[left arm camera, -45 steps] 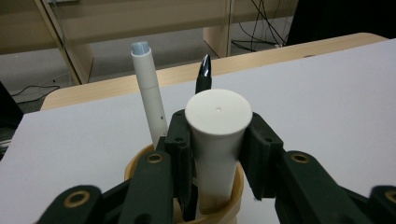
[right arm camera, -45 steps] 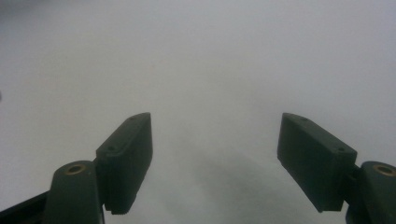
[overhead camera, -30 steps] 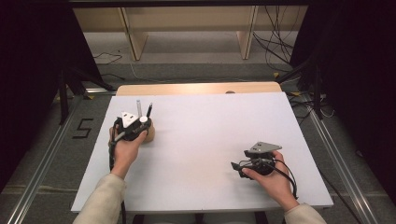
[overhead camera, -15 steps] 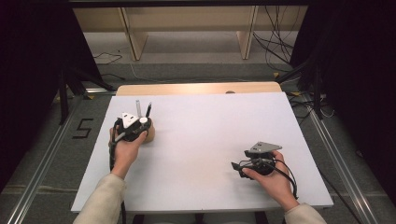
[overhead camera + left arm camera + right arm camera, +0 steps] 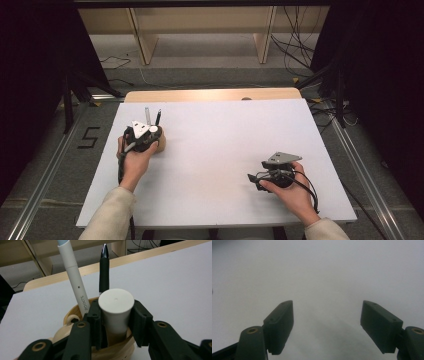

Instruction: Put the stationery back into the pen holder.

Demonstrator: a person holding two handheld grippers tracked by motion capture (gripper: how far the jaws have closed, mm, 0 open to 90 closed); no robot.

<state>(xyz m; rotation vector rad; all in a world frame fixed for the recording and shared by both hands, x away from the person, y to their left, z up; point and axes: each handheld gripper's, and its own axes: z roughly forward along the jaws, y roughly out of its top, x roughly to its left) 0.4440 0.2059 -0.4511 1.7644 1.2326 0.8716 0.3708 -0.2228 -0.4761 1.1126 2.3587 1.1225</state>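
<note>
Nothing has moved since earlier. Left hand-held gripper [image 5: 116,340] clamps the white cylinder [image 5: 115,312] inside the wooden pen holder [image 5: 75,317]; lower it straight, then release. Right hand-held gripper [image 5: 327,327] idles agape over the desk [image 5: 225,150].

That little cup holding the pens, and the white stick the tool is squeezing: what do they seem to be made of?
The cup looks like pale wood or bamboo: tan, smooth, with a thin curved wall and a faint sheen. The white stick looks like matte plastic, though chalky ceramic is possible: an even, dull white, with a tiny moulding dot on its flat top. The left tool has its black jaws shut on it.
</note>
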